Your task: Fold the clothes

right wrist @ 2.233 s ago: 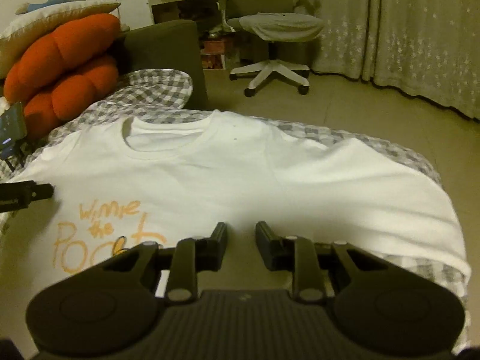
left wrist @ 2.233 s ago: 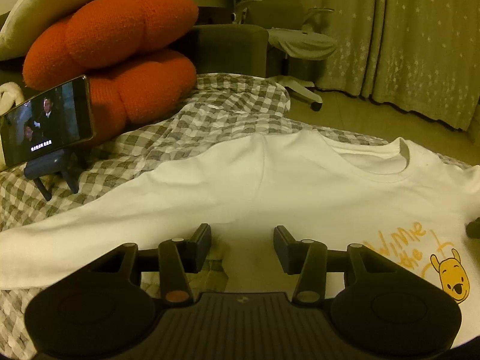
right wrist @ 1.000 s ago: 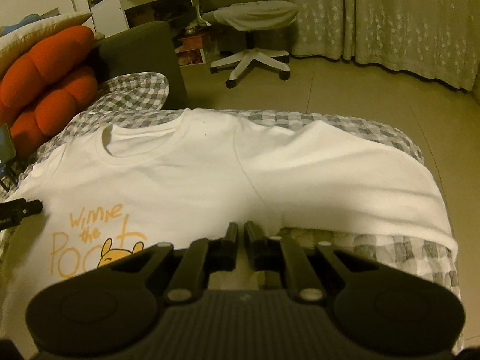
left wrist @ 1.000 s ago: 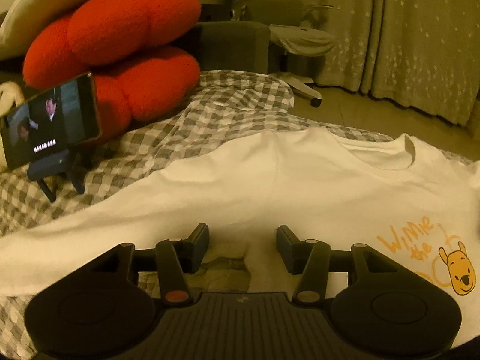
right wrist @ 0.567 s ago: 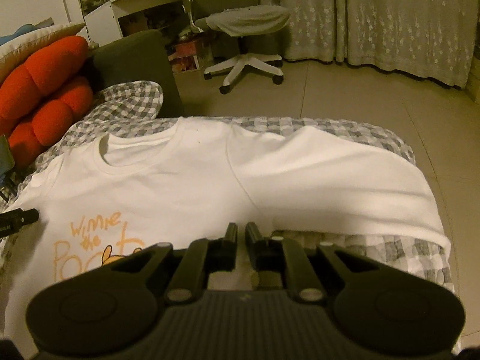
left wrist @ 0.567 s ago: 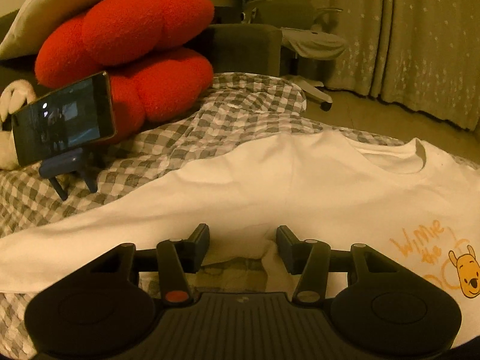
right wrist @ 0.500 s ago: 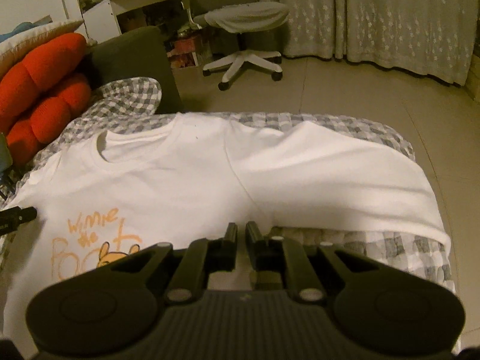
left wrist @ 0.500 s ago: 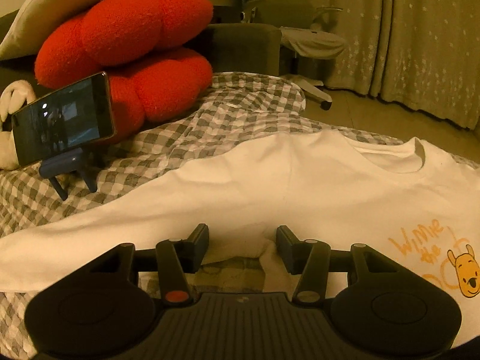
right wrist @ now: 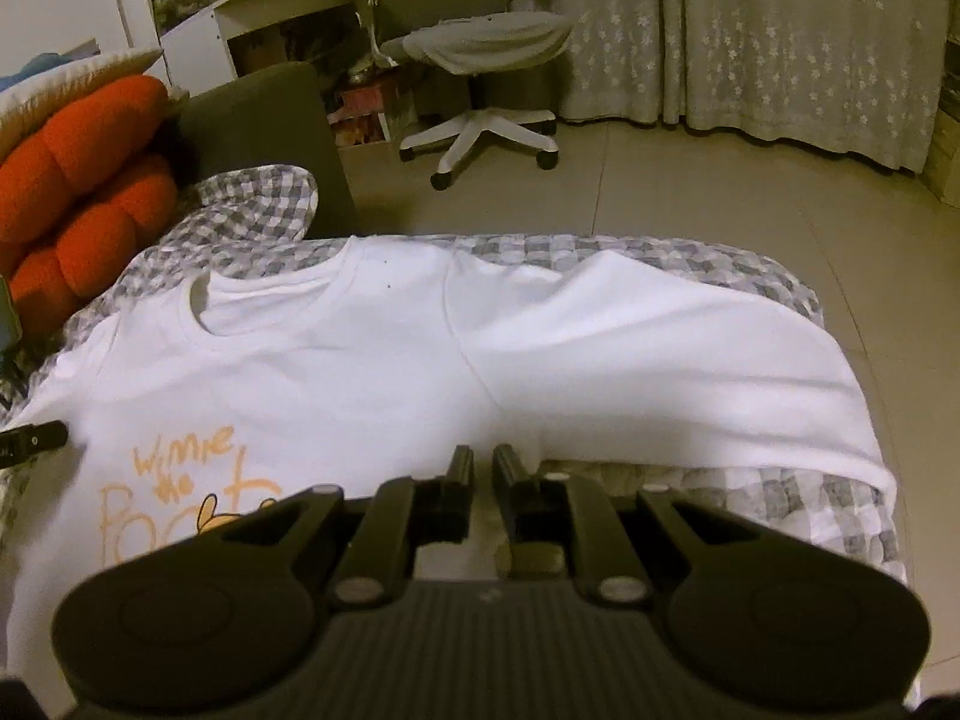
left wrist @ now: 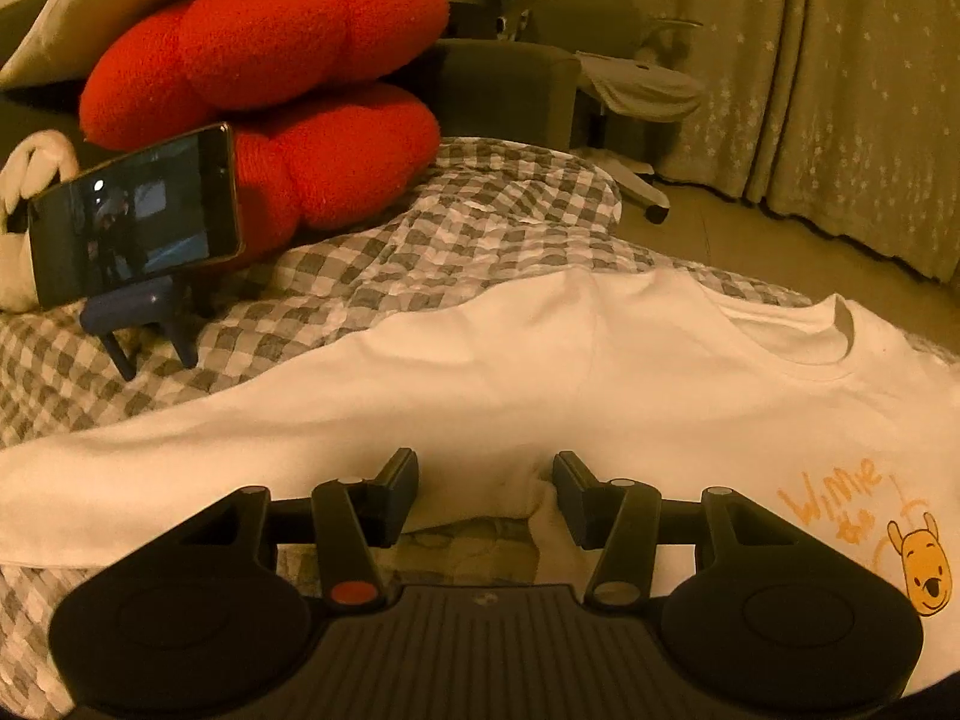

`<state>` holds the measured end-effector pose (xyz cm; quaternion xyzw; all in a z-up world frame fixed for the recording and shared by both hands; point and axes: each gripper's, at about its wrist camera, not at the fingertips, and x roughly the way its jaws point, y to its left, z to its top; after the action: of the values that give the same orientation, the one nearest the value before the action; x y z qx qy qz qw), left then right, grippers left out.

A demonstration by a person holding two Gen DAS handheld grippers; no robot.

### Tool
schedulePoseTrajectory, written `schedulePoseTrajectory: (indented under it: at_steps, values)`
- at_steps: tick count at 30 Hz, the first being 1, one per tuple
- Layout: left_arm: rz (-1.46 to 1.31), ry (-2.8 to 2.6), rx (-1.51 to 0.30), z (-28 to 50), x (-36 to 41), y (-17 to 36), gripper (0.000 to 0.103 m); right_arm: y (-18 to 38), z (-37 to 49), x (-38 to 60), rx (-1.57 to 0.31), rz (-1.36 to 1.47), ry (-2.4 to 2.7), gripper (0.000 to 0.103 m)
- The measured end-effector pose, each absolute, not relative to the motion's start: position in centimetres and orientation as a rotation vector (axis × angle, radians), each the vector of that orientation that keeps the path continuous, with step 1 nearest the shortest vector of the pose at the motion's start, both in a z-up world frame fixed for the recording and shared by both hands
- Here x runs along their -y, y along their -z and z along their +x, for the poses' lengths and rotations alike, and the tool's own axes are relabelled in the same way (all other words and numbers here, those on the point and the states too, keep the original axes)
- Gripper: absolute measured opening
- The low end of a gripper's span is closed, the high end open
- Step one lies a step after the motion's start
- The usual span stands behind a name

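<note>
Lying flat ahead of both grippers, a white sweatshirt shows orange lettering. Left gripper gapes wide, empty, at its armpit; right gripper is nearly closed on the other armpit's fabric.

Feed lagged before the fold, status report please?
Left gripper open at armpit. Right gripper shut on white long-sleeved cartoon-print shirt, flat on checked blanket. Nothing blocking.
</note>
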<state>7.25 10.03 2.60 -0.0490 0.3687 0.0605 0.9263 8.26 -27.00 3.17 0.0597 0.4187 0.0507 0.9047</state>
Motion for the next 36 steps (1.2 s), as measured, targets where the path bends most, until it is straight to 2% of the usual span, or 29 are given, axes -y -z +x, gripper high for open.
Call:
schedulePoseTrajectory:
  at_steps: [12,15,20,23,31,36]
  values:
    - [-0.070,-0.131,-0.741,7.0,-9.5,-2.8,0.050,-3.2,8.2,27.0,-0.868,0.133,-0.094,0.010]
    - [-0.079,-0.136,-0.756,7.4,-9.9,-2.3,0.054,-3.1,8.3,27.3,-0.881,0.139,-0.091,0.009]
    - [-0.084,-0.149,-0.768,7.3,-9.8,-2.6,0.054,-3.5,8.1,27.5,-0.872,0.139,-0.068,0.009]
    - [-0.086,-0.151,-0.768,7.3,-9.7,-2.7,0.054,-3.7,8.0,28.0,-0.863,0.136,-0.037,0.017]
    - [-0.099,-0.133,-0.744,6.8,-9.7,-3.6,0.053,-4.5,7.6,27.3,-0.814,0.138,-0.096,0.017]
    - [-0.124,-0.146,-0.780,7.5,-10.3,-2.5,0.054,-3.3,8.1,26.7,-0.880,0.105,-0.097,0.017]
